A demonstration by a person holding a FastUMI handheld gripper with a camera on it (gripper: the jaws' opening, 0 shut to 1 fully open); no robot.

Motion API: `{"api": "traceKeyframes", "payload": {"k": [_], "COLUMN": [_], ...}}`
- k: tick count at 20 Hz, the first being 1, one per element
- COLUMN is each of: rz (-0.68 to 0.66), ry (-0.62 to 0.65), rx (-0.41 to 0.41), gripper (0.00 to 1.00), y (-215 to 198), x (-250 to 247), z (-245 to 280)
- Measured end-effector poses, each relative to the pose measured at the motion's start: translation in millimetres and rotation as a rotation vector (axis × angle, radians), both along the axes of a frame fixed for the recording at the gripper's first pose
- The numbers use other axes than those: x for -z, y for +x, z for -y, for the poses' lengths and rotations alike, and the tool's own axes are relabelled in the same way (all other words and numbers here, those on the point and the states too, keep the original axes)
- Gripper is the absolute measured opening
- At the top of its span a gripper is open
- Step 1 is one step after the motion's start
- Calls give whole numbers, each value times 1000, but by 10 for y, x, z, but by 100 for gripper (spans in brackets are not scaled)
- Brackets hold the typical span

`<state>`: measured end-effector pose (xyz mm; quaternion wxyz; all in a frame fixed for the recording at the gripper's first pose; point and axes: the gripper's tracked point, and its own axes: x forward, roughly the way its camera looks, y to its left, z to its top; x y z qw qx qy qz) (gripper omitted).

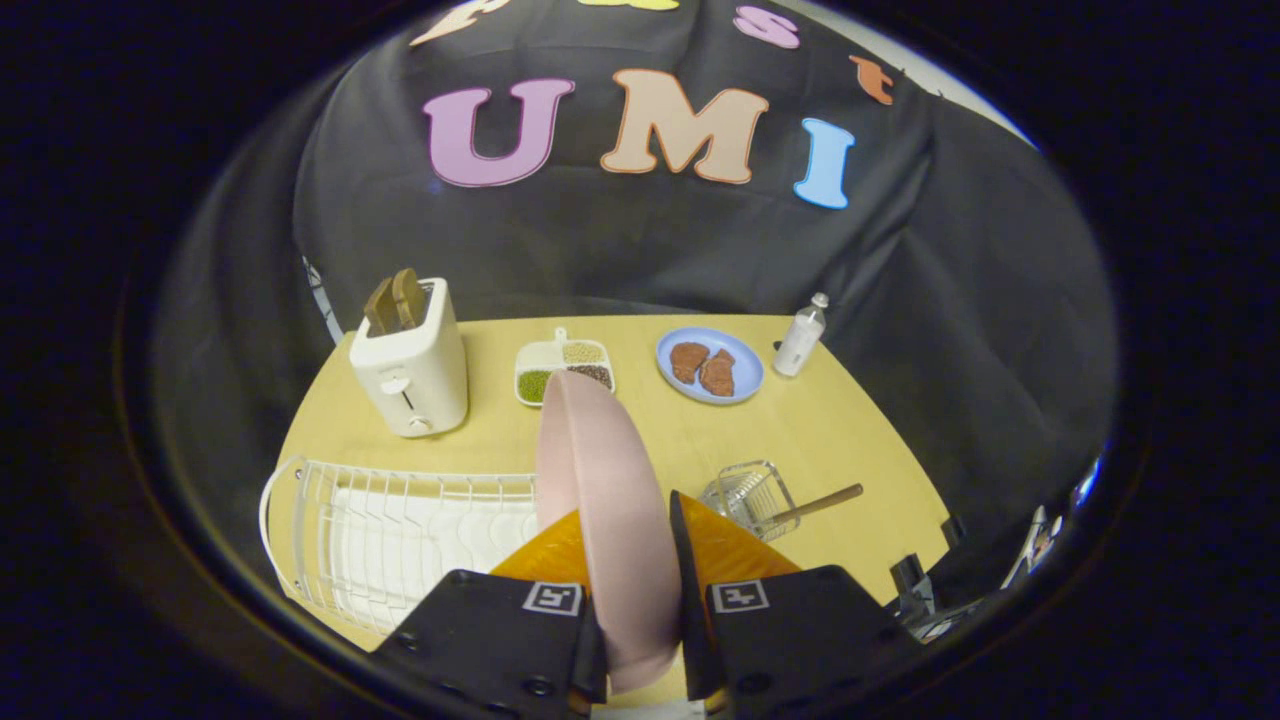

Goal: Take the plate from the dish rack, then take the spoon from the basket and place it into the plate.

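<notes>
A pink plate (600,490) stands on edge between my two fingers, and my gripper (625,535) is shut on its rim. The plate is held above the table, over the right end of the white wire dish rack (400,530), which lies to the left of the fingers. Just right of the fingers sits a small wire basket (750,497). A spoon with a wooden handle (820,503) sticks out of the basket to the right; its bowl is hidden inside.
A white toaster (412,365) with bread stands at the back left of the wooden table (850,440). Behind the plate are a divided dish of beans (560,368), a blue plate with meat (710,365) and a small white bottle (801,338).
</notes>
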<state>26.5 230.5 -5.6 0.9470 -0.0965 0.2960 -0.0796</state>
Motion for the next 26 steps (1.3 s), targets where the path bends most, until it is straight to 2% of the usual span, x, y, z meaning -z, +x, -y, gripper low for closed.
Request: {"api": "traceKeyframes", "payload": {"k": [6, 11, 18, 26], "rz": [138, 197, 157, 57], "ry": [72, 127, 229, 376], "rx": [48, 164, 335, 482], "gripper": [33, 33, 33, 33], "y": [-245, -503, -795, -947], "x": [-317, -336, 190, 987], "z": [417, 992, 1641, 2067]}}
